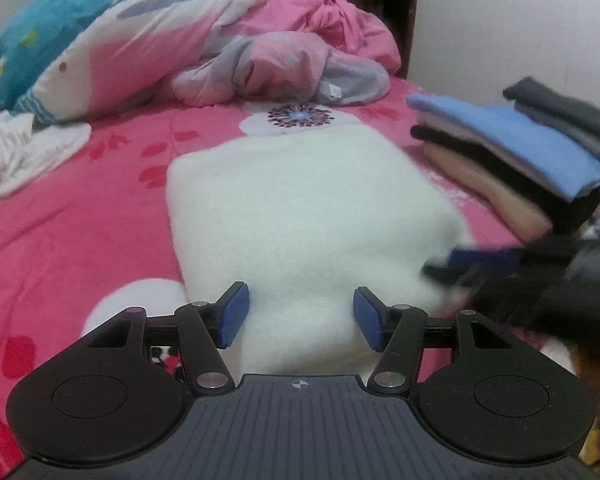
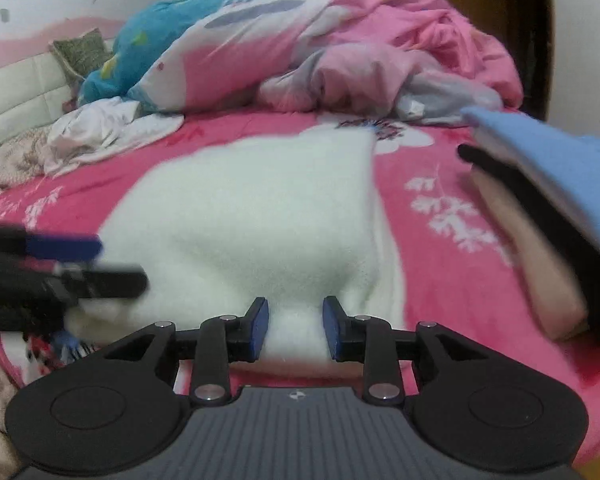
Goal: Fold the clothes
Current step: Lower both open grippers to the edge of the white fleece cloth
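A white fluffy garment lies folded into a rough rectangle on the pink bed cover; it also shows in the right wrist view. My left gripper is open, its blue pads either side of the garment's near edge, nothing held. My right gripper is open, its pads straddling a raised fold of the garment's near edge without pinching it. The right gripper shows blurred at the garment's right side in the left wrist view. The left gripper shows blurred at the left in the right wrist view.
A stack of folded clothes, blue on top, stands right of the garment, close to my right gripper. A crumpled pink quilt and pillows fill the back. A white crumpled cloth lies at the left.
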Available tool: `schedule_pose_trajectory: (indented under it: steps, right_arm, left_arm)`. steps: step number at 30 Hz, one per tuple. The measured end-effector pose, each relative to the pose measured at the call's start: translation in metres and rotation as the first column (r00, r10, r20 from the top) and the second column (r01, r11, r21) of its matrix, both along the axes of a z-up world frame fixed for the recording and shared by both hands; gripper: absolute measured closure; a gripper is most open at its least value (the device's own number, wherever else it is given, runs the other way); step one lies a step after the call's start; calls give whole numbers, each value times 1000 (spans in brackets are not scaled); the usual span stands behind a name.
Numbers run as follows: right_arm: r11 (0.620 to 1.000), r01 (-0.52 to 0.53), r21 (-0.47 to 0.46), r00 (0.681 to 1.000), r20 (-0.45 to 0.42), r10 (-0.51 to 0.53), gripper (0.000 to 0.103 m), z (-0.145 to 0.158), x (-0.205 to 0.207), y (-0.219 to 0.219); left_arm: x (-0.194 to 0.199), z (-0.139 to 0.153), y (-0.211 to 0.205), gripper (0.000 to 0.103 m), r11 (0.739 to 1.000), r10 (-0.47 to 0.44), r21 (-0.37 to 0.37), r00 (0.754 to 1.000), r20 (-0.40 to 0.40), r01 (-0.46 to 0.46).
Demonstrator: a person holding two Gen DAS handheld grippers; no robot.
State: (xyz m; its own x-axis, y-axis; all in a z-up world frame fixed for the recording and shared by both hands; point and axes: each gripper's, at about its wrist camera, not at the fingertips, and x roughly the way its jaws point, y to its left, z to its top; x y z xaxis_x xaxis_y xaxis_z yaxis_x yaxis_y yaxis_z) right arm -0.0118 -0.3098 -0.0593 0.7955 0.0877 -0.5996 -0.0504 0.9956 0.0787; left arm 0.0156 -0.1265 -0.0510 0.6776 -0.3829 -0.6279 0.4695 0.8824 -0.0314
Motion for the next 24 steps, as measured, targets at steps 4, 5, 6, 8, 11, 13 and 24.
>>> schedule_pose_trajectory:
  steps: [4, 5, 6, 8, 11, 13, 24]
  right_arm:
    - [998, -7, -63, 1000, 14, 8, 72, -3, -4, 6]
    - [997, -9, -78, 1000, 18, 10, 72, -4, -5, 8]
    - [996, -10, -94, 1000, 21, 12, 72, -5, -6, 9]
    - [992, -13, -125, 999, 28, 17, 72, -7, -8, 12]
    - [985, -17, -172, 999, 38, 24, 72, -9, -11, 17]
    - [979, -20, -203, 999, 45, 29, 72, -11, -13, 20]
    - [986, -7, -165, 997, 72, 19, 72, -17, -15, 13]
  left_arm:
    - [1, 1, -1, 45, 1000, 11, 6, 1000, -11, -11]
    - [1, 1, -2, 45, 1000, 11, 9, 1000, -11, -11]
    - [1, 1, -2, 45, 1000, 12, 12, 1000, -10, -11]
    - [0, 0, -4, 44, 1000, 12, 23, 1000, -6, -12]
    - [-1, 0, -7, 44, 999, 17, 38, 1000, 2, -17]
    - [-1, 0, -8, 44, 999, 19, 41, 1000, 0, -19]
    - [-1, 0, -10, 44, 998, 20, 56, 1000, 0, -20]
